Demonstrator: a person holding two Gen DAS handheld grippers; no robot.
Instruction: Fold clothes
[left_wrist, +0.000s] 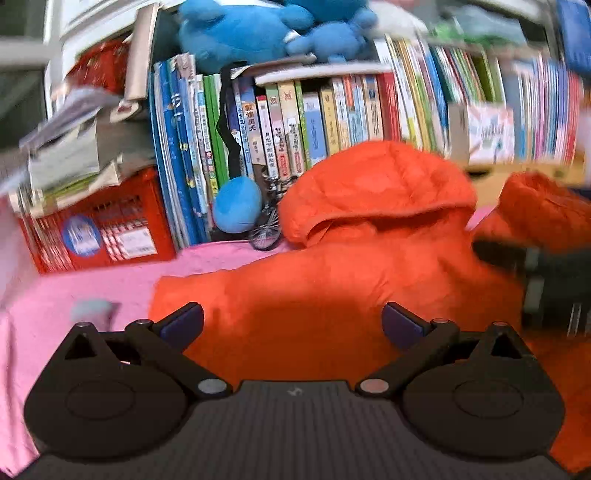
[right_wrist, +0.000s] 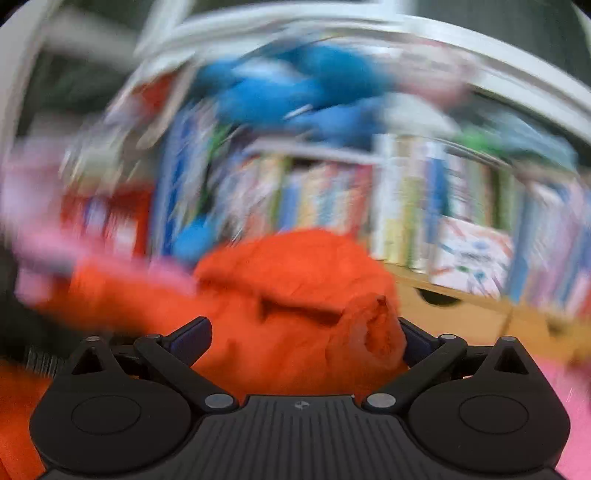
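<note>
- Orange hooded jacket (left_wrist: 369, 266) lies spread on the pink cloth (left_wrist: 74, 295), hood towards the bookshelf (left_wrist: 332, 118)
- Left gripper (left_wrist: 291, 325) hovers over the jacket's body, jaws wide apart, nothing between them
- Right gripper (right_wrist: 303, 339) is spread open too, a bunched sleeve cuff (right_wrist: 376, 332) sitting against its right finger, not pinched
- Right view is badly smeared, so contact is hard to judge
- Looks like the sleeve fold is in hand; next move calls for closing on that cuff and carrying it across the chest
</note>
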